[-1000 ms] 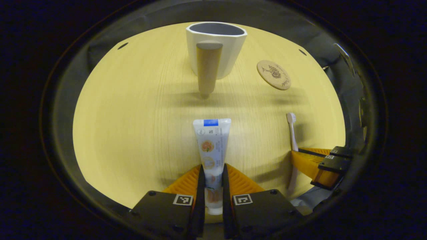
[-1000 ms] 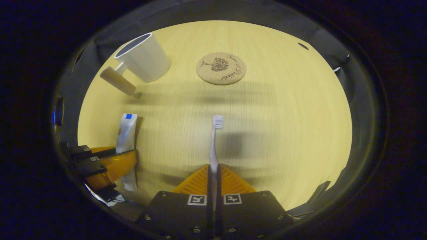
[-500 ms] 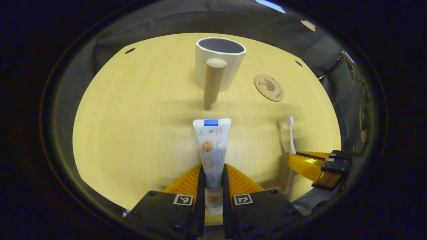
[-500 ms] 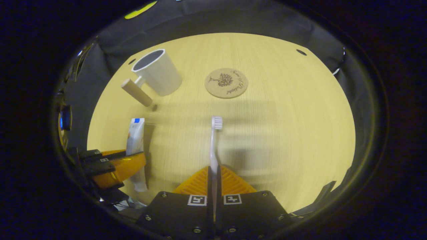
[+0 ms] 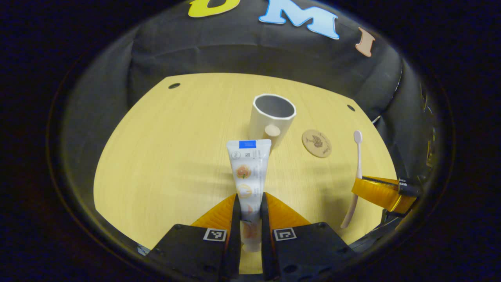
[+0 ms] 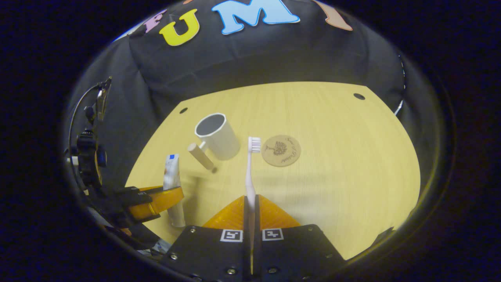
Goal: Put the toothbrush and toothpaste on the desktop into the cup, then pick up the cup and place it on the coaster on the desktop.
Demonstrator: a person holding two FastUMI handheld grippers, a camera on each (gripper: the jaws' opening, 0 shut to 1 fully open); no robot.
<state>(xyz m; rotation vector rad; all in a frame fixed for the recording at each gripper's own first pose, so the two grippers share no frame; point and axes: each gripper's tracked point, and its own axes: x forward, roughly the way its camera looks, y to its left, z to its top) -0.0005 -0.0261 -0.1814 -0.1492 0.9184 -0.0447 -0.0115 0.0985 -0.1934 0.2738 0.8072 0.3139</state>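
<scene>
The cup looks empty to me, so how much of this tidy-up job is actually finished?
Only the picking up looks done. The left claw is shut on the toothpaste, and the right claw is shut on the toothbrush, both held above the desktop. The cup is empty and stands beside the coaster. Left: drop both in, then move the cup onto the coaster.

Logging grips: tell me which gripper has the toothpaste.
The left gripper: its fingers clamp the toothpaste tube, while the right gripper clamps the toothbrush.

Pale wooden desktop (image 5: pixel 164 156), cup (image 5: pixel 271 119) (upright), coaster (image 5: pixel 316 143) beside it
</scene>
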